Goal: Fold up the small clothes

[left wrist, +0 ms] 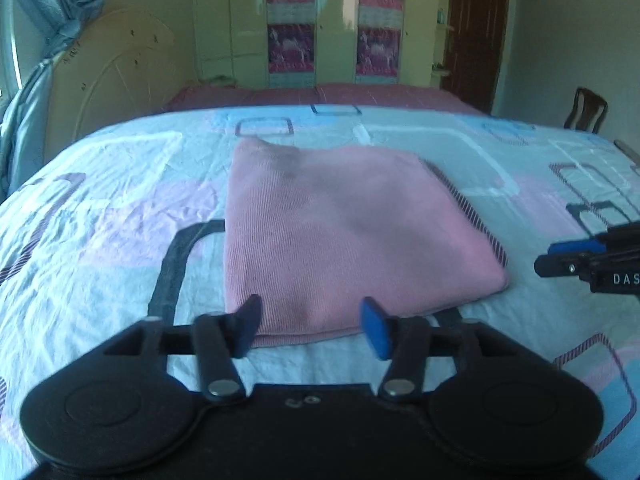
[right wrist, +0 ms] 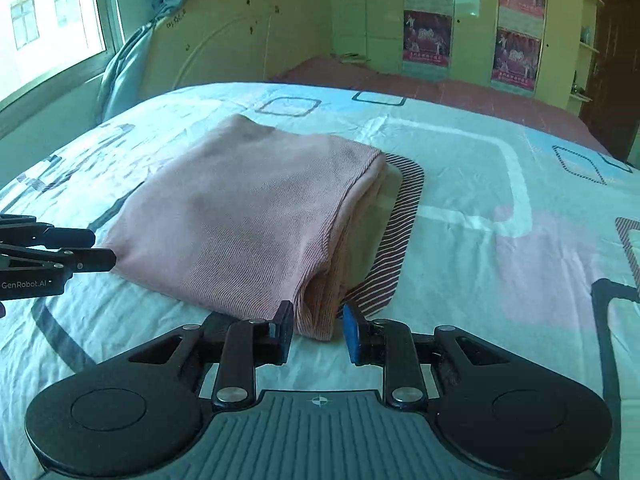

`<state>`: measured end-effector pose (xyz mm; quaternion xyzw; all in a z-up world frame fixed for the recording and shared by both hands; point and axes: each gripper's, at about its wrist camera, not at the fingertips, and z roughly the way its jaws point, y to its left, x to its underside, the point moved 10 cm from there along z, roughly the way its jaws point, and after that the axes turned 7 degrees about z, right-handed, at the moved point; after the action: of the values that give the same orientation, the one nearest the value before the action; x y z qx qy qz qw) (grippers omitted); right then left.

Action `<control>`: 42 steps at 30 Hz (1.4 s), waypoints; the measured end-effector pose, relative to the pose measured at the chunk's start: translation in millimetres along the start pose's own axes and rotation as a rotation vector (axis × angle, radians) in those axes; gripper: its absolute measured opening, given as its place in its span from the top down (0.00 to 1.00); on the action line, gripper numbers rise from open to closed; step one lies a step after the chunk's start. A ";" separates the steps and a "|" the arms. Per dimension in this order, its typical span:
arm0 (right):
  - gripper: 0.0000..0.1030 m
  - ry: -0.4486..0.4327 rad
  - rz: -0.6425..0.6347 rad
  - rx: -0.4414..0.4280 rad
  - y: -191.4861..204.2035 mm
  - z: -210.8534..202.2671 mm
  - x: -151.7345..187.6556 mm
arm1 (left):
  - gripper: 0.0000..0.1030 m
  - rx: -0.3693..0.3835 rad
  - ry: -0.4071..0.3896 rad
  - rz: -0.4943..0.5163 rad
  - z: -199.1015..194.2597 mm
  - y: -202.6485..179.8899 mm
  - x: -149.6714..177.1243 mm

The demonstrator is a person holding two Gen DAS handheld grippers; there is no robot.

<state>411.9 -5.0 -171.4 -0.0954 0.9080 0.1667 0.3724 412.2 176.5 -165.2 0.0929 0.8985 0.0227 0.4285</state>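
A pink knit garment [left wrist: 340, 232] lies folded into a flat rectangle on the patterned bedsheet [left wrist: 100, 220]. It also shows in the right wrist view [right wrist: 240, 216], with its stacked layers showing at the right edge. My left gripper [left wrist: 312, 326] is open and empty, its jaws wide apart just before the garment's near edge. My right gripper [right wrist: 318, 330] is open, its jaws either side of the garment's near right corner; I cannot tell if they touch it. Each gripper shows at the edge of the other's view: the right [left wrist: 560, 260], the left [right wrist: 100, 254].
The bed fills both views. A pale headboard [left wrist: 112, 72] and blue curtain [left wrist: 52, 8] stand at the left, a window [right wrist: 48, 20] beyond. A wardrobe with posters [left wrist: 332, 20] is behind. A wooden chair [left wrist: 586, 110] stands at the far right.
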 end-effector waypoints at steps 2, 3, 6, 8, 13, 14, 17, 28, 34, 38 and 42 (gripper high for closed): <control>0.70 -0.025 0.018 0.024 -4.0 -17.3 3.8 | 0.00 -0.090 -0.068 -0.003 -19.5 -2.7 -2.9; 0.25 -0.046 0.031 0.051 -7.1 -26.9 5.7 | 0.00 -0.088 -0.062 -0.001 -24.0 -7.2 -2.6; 0.00 -0.120 0.022 0.060 -7.9 -55.4 12.1 | 0.00 -0.064 -0.057 -0.023 -40.6 -20.1 0.4; 0.00 -0.138 0.029 0.058 -5.6 -71.7 18.8 | 0.00 -0.066 -0.083 -0.023 -57.4 -27.6 -1.4; 0.00 -0.198 0.036 0.080 0.2 -119.9 35.2 | 0.00 -0.065 -0.119 -0.011 -103.3 -49.5 -2.9; 0.00 -0.206 0.044 0.082 0.5 -129.4 38.0 | 0.00 -0.068 -0.128 -0.007 -111.9 -53.9 -2.7; 0.00 -0.232 0.062 0.086 3.4 -164.0 48.8 | 0.00 -0.072 -0.160 0.002 -141.6 -68.8 -0.3; 0.00 -0.283 0.050 0.107 31.0 -277.1 102.9 | 0.00 -0.035 -0.243 -0.009 -249.5 -114.3 25.3; 0.00 -0.319 0.065 0.137 35.2 -314.5 126.1 | 0.00 -0.041 -0.260 0.003 -282.4 -128.5 40.2; 0.00 -0.337 0.049 0.136 40.1 -325.6 127.5 | 0.00 -0.036 -0.256 -0.014 -289.6 -132.0 46.9; 0.00 -0.355 0.026 0.126 48.6 -336.6 126.3 | 0.00 -0.043 -0.279 -0.015 -301.3 -132.8 47.7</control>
<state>91.5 -92.0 -25.1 -0.0293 0.8379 0.1283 0.5297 130.0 66.7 -27.4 0.0793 0.8301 0.0257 0.5513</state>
